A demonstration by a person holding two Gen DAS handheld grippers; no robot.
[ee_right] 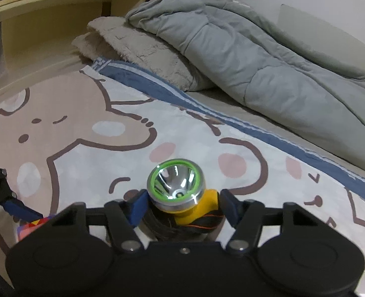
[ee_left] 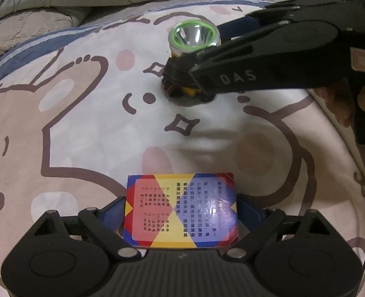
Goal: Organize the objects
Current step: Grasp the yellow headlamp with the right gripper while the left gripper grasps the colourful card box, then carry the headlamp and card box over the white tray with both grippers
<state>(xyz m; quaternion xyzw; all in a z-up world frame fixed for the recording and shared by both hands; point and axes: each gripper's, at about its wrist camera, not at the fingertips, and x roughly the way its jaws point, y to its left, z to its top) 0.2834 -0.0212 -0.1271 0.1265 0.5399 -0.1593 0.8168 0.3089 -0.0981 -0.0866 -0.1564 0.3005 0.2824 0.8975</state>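
Observation:
A red, blue and yellow card box (ee_left: 181,210) sits between the blue pads of my left gripper (ee_left: 181,212), which is shut on its sides just above the cartoon bedsheet (ee_left: 83,128). A yellow headlamp (ee_right: 180,193) with a silver reflector and green ring rests on the sheet with its black strap under it. My right gripper (ee_right: 180,206) straddles it, its blue pads (ee_right: 139,204) close on both sides of the lamp body. In the left wrist view the headlamp (ee_left: 193,37) and right gripper (ee_left: 197,84) are at the upper right. A corner of the box (ee_right: 31,225) shows at the right wrist view's lower left.
A grey quilt (ee_right: 256,61) and a beige fluffy blanket (ee_right: 138,49) are bunched along the far side of the bed. A wooden headboard shelf (ee_right: 46,24) stands at the back left. The sheet has a blue striped border (ee_right: 207,113).

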